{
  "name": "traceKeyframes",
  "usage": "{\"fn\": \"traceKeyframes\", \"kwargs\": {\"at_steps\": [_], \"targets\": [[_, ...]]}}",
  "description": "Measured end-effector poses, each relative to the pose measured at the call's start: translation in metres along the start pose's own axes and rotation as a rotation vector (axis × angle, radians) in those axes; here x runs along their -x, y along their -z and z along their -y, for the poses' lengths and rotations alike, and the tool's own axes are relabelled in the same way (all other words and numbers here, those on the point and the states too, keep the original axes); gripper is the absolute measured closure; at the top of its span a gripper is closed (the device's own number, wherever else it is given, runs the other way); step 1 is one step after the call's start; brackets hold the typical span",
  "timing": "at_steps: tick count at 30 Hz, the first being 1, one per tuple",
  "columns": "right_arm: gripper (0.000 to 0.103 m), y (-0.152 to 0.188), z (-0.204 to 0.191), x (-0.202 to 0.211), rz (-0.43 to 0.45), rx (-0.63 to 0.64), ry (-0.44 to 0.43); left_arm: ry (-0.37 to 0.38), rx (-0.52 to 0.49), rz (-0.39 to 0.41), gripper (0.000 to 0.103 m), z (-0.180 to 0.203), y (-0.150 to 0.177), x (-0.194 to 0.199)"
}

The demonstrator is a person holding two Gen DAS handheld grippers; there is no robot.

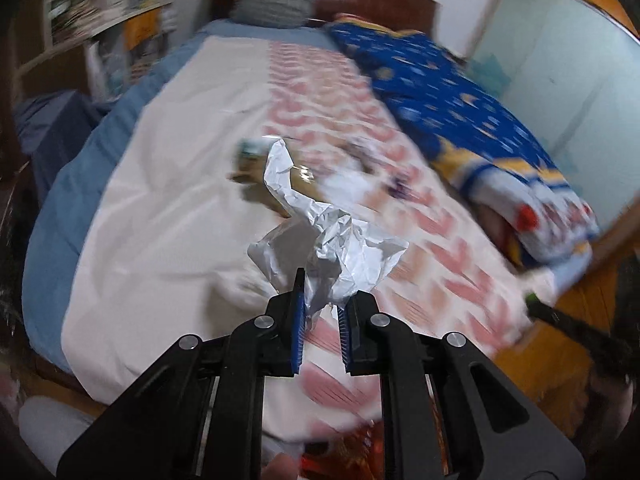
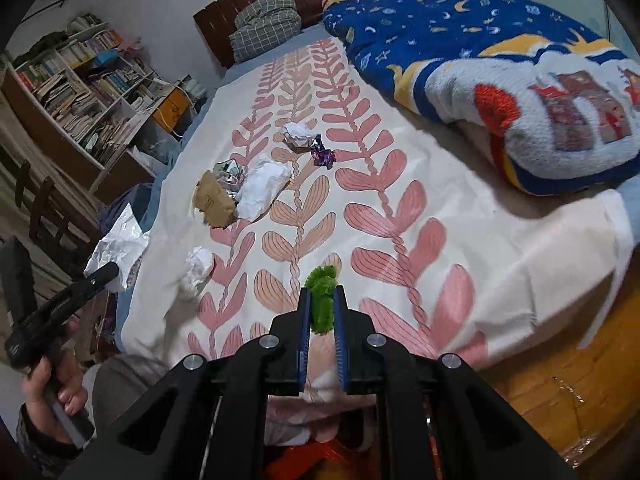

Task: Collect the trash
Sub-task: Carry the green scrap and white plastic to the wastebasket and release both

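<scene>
- While the left wrist view is blurred, the left claw (image 1: 321, 300) clearly pinches a crumpled white paper (image 1: 332, 240) between its blue pads (image 1: 298, 320), the sheet lifted above the bed (image 1: 168, 200).
- Beyond the paper lies a brown scrap (image 1: 256, 188), smeared by blur, on the pink leaf-print sheet (image 1: 360, 120).
- A blue blanket (image 1: 452, 96) is heaped along the far right side of the bed, and a grey pillow (image 1: 276, 0) sits at the headboard.
- In the right wrist view, the right claw (image 2: 322, 300) is closed on a green fuzzy scrap (image 2: 322, 292), held over the near end of the bed (image 2: 520, 248).
- At far left the left claw (image 2: 106, 272), held in a hand (image 2: 52, 376), grips the white paper (image 2: 120, 244) beside the bed's left edge.
- More trash lies on the sheet: a small white wad (image 2: 198, 268) near the left edge, a brown bag (image 2: 214, 200) touching a larger white wad (image 2: 262, 190), a foil wrapper (image 2: 228, 172) just behind them, and farther up another white wad (image 2: 298, 134) just beside a purple wrapper (image 2: 323, 154).
- A bookshelf (image 2: 80, 92) stands left of the bed.
- Something red-orange (image 2: 308, 460) shows below the right claw; I cannot tell what it is.
</scene>
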State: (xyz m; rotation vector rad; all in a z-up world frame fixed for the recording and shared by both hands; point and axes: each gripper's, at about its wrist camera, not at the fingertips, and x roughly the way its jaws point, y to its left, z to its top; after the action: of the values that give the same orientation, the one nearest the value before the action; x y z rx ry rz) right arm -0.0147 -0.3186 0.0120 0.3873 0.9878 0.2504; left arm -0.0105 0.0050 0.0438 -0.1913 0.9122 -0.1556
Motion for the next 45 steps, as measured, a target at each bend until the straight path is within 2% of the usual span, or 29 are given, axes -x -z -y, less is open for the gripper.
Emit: {"fn": "traceKeyframes", "kwargs": {"at_steps": [6,9,12,15,17,21,25,28,34,41,43,44,45], "targets": [[0.091,0.042,0.023,0.059,0.010,-0.013,0.030,0.170,-0.172,-0.082,0.089,0.097,0.047,0.023],[0.091,0.076,0.046,0.086,-0.007,-0.042,0.067,0.244,-0.273,-0.162,0.089,0.138,0.081,0.017],[0.091,0.112,0.069,0.093,-0.042,-0.084,0.098,0.276,-0.373,-0.294,0.089,0.171,0.120,-0.009],[0.091,0.152,0.100,0.081,-0.097,-0.148,0.128,0.290,-0.455,-0.492,0.089,0.194,0.170,-0.056],[0.091,0.174,0.117,0.062,-0.144,-0.173,0.148,0.256,-0.468,-0.610,0.089,0.200,0.189,-0.084],[0.091,0.218,0.151,0.023,-0.236,-0.267,0.177,0.208,-0.518,-0.649,0.089,0.212,0.199,-0.112],[0.091,0.248,0.175,-0.003,-0.307,-0.314,0.206,0.152,-0.557,-0.754,0.089,0.214,0.223,-0.142],[0.091,0.255,0.184,-0.019,-0.342,-0.356,0.204,0.142,-0.572,-0.827,0.089,0.215,0.239,-0.157],[0.091,0.261,0.192,-0.040,-0.394,-0.369,0.228,0.129,-0.672,-0.865,0.089,0.229,0.262,-0.159],[0.089,0.251,0.188,-0.048,-0.409,-0.378,0.269,0.128,-0.677,-0.858,0.088,0.232,0.260,-0.158],[0.086,0.248,0.186,-0.042,-0.396,-0.382,0.272,0.128,-0.683,-0.860,0.080,0.233,0.261,-0.156],[0.084,0.246,0.184,-0.039,-0.394,-0.375,0.281,0.131,-0.681,-0.863,0.069,0.234,0.260,-0.155],[0.076,0.245,0.182,-0.036,-0.391,-0.363,0.296,0.138,-0.677,-0.866,0.053,0.234,0.259,-0.155]]}}
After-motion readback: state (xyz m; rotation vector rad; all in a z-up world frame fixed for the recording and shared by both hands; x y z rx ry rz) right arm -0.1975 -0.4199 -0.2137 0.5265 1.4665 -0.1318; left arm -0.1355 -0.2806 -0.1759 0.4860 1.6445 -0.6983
